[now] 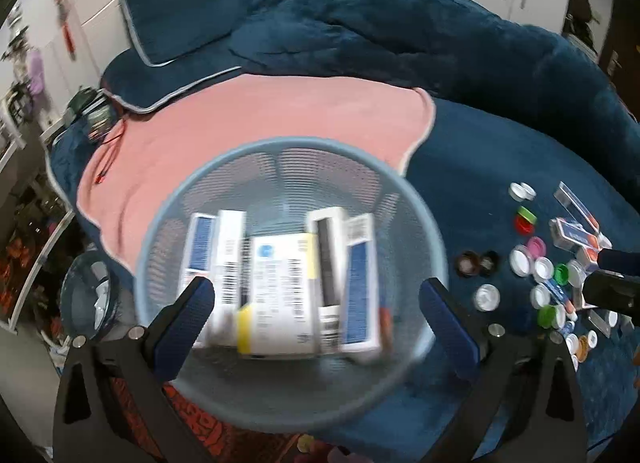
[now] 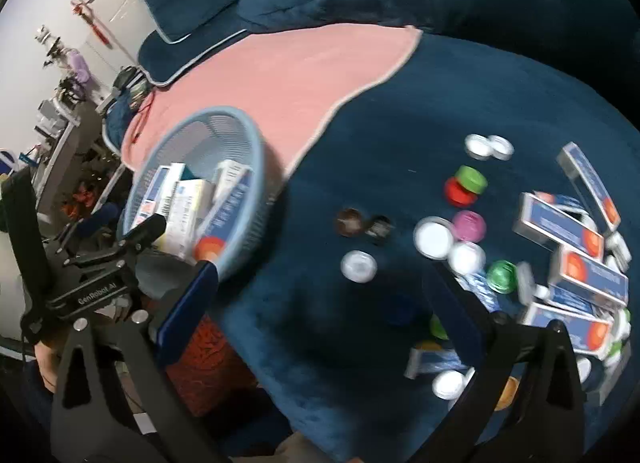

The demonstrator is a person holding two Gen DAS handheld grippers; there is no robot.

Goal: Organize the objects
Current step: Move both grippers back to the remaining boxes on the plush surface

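Note:
A light blue mesh basket [image 1: 288, 142] stands on the bed and holds several white and blue boxes [image 1: 280, 283]. My left gripper [image 1: 318, 303] hangs open right above it, with nothing between its fingers. In the right wrist view the basket [image 2: 224, 111] sits at the left, with the left gripper [image 2: 132, 229] at its near rim. My right gripper [image 2: 324, 291] is open and empty over the bare blue bed cover [image 2: 360, 123]. To its right lie several blue boxes with orange dots [image 2: 560, 223] and loose caps: white [image 2: 434, 239], green [image 2: 472, 179], red [image 2: 458, 191], pink [image 2: 470, 225].
A pink towel [image 1: 260, 119] lies behind the basket, with dark blue pillows [image 1: 176, 19] and a heaped quilt [image 1: 400, 31] beyond. Two dark caps [image 2: 362, 223] sit between basket and pile. The bed's near edge drops to a red patterned surface [image 2: 208, 359]. A second bin [image 1: 86, 295] stands on the floor at left.

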